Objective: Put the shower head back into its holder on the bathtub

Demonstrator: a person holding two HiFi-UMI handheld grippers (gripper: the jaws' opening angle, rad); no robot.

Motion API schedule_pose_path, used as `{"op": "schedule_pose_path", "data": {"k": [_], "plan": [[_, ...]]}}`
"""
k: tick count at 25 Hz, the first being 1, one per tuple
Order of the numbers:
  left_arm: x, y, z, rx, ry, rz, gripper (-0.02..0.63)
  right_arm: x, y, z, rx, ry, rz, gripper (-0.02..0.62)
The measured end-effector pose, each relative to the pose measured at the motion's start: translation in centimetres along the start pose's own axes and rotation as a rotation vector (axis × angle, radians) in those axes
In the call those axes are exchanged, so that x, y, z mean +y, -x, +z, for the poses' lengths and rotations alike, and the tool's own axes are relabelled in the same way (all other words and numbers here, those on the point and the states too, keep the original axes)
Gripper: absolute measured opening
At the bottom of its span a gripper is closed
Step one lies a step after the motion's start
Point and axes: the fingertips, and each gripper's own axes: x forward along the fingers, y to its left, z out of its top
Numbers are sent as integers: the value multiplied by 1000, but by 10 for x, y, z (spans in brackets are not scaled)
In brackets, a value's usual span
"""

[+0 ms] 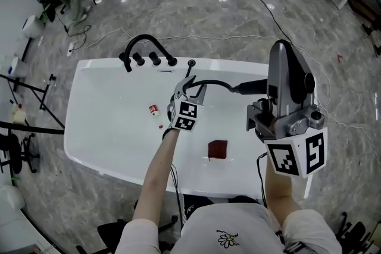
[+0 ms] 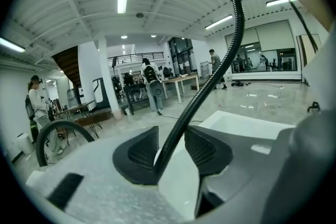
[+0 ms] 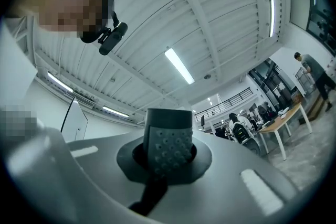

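**While the right tongs (image 3: pixel 165 161) clamp the shower head (image 3: pixel 168 144), the left tongs (image 2: pixel 172 147) stand open round its hose (image 2: pixel 210 84)**

Because the right tongs are closed on it, the shower head sits directly between their jaws, its studded grey face turned to that camera. In the head view it is held over the right end of the bathtub (image 1: pixel 89 122), at 3 o'clock. From the left tongs it also lies at 3 o'clock, well apart. Only the black hose passes between those parted jaws, with a gap showing at the right pad.

Counted, there are one shower head, one hose, two tongs and one bathtub. One black faucet (image 1: pixel 146 41) arches on the far rim, at 11 o'clock from the left tongs. One small bottle (image 1: pixel 155 110) lies in the tub at their 9 o'clock. One dark red block (image 1: pixel 218 149) lies at their 5 o'clock.
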Motion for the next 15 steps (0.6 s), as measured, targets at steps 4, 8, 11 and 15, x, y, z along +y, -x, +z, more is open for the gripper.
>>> {"op": "schedule_pose_path", "data": {"k": [4,8,11,15], "plan": [[2,14,9,-40,51,24,146,10,-10,0,-16,-1,26,3],[11,29,10,-64,57,34,147,16,-23,9,-60,26,42,3],[19,37,15,-84,85,50,146,16,-39,20,-99,70,47,3],[25,41,16,-81,88,53,146,15,-60,48,-173,181,37,3]]}}
